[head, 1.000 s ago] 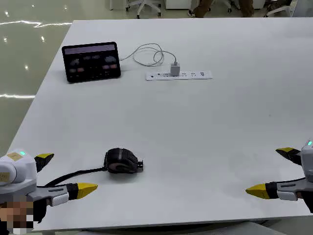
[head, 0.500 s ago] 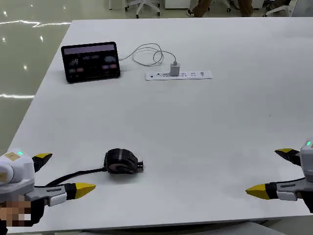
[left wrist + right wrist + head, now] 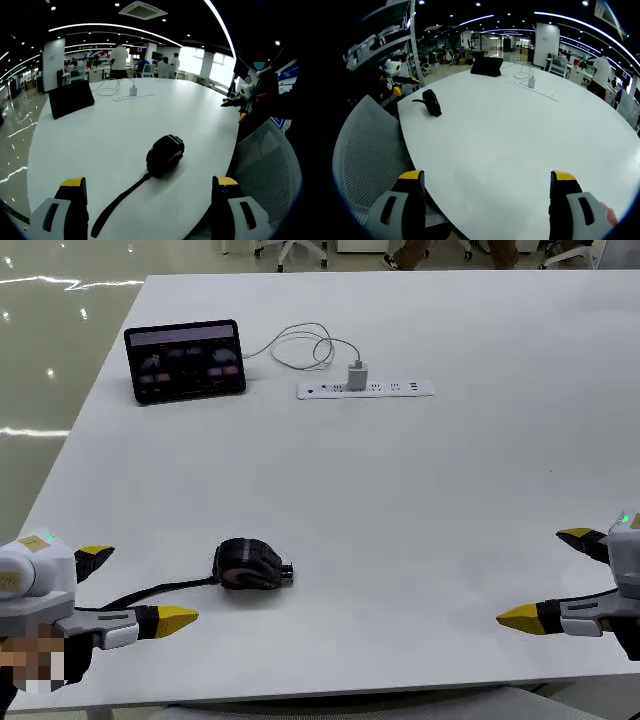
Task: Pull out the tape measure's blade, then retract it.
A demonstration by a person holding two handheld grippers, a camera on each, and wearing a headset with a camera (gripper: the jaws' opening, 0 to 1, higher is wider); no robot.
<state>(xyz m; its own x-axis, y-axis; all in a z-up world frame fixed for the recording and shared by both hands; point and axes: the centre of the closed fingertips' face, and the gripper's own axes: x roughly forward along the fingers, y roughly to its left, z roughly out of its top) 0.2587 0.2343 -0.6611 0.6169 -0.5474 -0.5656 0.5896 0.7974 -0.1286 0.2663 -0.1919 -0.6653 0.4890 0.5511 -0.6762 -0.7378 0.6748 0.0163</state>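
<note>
Matt white table; black rubbery-looking tape measure; glossy floor.

A tape measure with a compact, rounded black case is seen lying on the white table, in the near left part of it, close to the front edge. The case is laid on its side and is touched by nothing. The blade is wound in, with a small tip shown at the case's right end in the head view. A black strap is trailed from the opposite end, flat across the table toward the near left corner.
</note>
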